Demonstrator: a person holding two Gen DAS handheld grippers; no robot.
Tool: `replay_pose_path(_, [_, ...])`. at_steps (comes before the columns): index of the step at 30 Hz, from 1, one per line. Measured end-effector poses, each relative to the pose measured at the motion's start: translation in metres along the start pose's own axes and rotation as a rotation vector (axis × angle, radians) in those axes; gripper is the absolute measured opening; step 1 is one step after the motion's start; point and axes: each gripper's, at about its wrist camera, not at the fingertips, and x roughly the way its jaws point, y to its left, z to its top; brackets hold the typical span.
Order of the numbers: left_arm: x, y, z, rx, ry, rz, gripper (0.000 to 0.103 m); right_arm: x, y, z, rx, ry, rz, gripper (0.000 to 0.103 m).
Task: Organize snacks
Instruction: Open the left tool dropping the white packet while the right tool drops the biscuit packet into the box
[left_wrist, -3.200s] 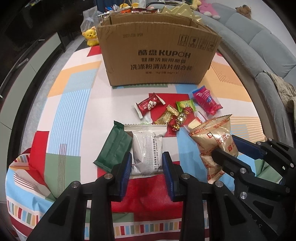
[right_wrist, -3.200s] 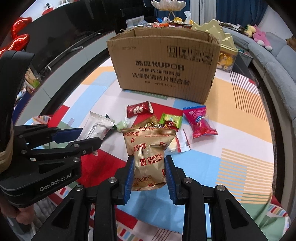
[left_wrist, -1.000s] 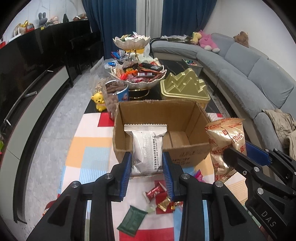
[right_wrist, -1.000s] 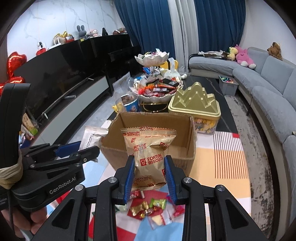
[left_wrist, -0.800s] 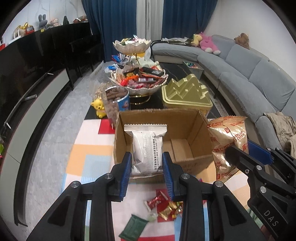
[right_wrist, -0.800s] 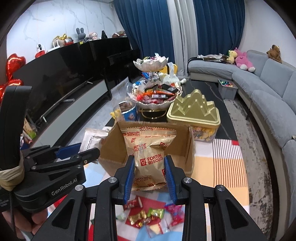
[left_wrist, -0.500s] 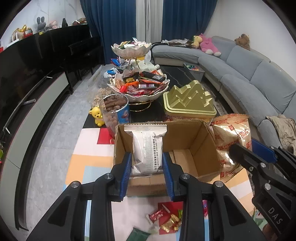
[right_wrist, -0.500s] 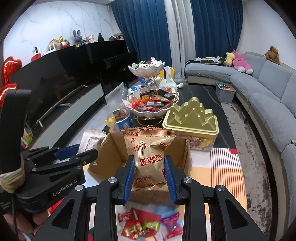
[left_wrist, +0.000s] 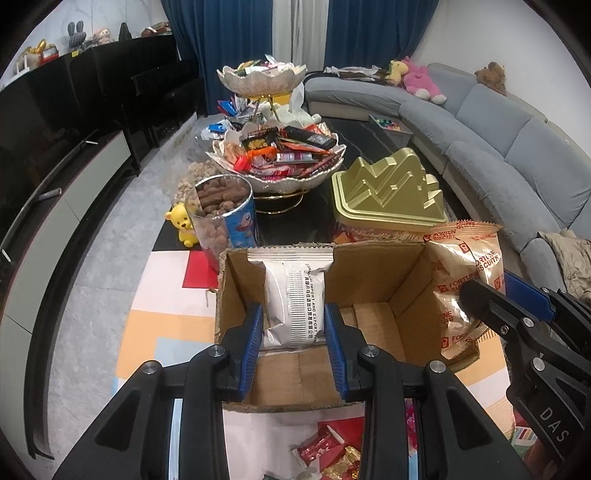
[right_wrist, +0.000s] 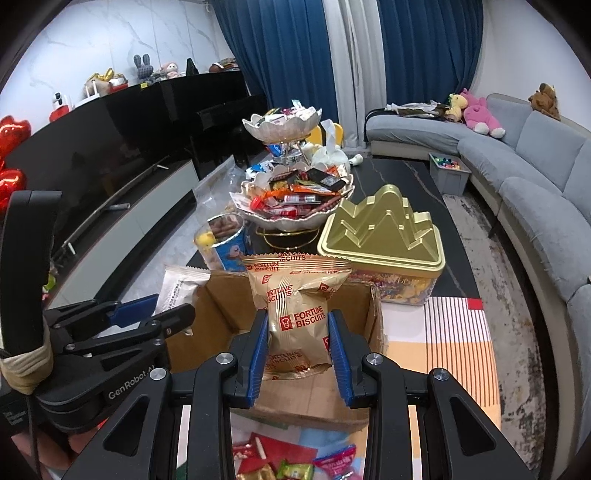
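1. My left gripper has its blue pads closed on a silver-white snack packet, which I'm holding upright over the open cardboard box; the packet's lower end sits between the pads and its crimped top reaches the box's far wall
2. My right gripper is clamped the same way on a gold Fortune Biscuits bag, also upright and above the box's open top, toward its right-hand side
3. From the left camera I see the right gripper and its gold bag at the box's right edge; from the right camera the left gripper sits to the left with the white packet poking out past its fingers
4. The box stands on a colourful patterned cloth, and I can see no snacks on its floor
5. Loose wrapped candies lie on the cloth in front of the box, beneath my grippers
6. Behind the box stand a gold tin, a tiered bowl of sweets and a clear tub of brown snacks
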Motion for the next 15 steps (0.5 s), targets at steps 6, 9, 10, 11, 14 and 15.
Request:
replay_pose_path(6, [0.013, -0.001, 0.0, -0.001, 0.014, -0.015, 0.034, 0.011, -0.005, -0.001, 0.008, 0.017, 0.006, 0.034])
replay_pose_path(9, [0.016, -0.001, -0.001, 0.001, 0.019, -0.023, 0.034, 0.014, -0.006, -0.001, 0.008, 0.02, 0.006, 0.034])
replay_pose_path(10, [0.017, -0.002, -0.001, 0.004, 0.021, -0.025, 0.034, 0.014, -0.006, -0.001, 0.008, 0.019, 0.005, 0.034])
replay_pose_path(11, [0.018, -0.002, -0.001, 0.005, 0.023, -0.026, 0.035, 0.014, -0.006, -0.001, 0.008, 0.019, 0.006, 0.034])
replay_pose_path(14, [0.018, -0.002, -0.001, 0.005, 0.021, -0.027, 0.042, 0.016, -0.007, 0.0, 0.012, 0.019, 0.006, 0.039])
replay_pose_path(15, [0.017, -0.001, -0.001, 0.002, 0.018, -0.025, 0.049, 0.017, -0.008, 0.001, 0.015, 0.02, 0.01, 0.041])
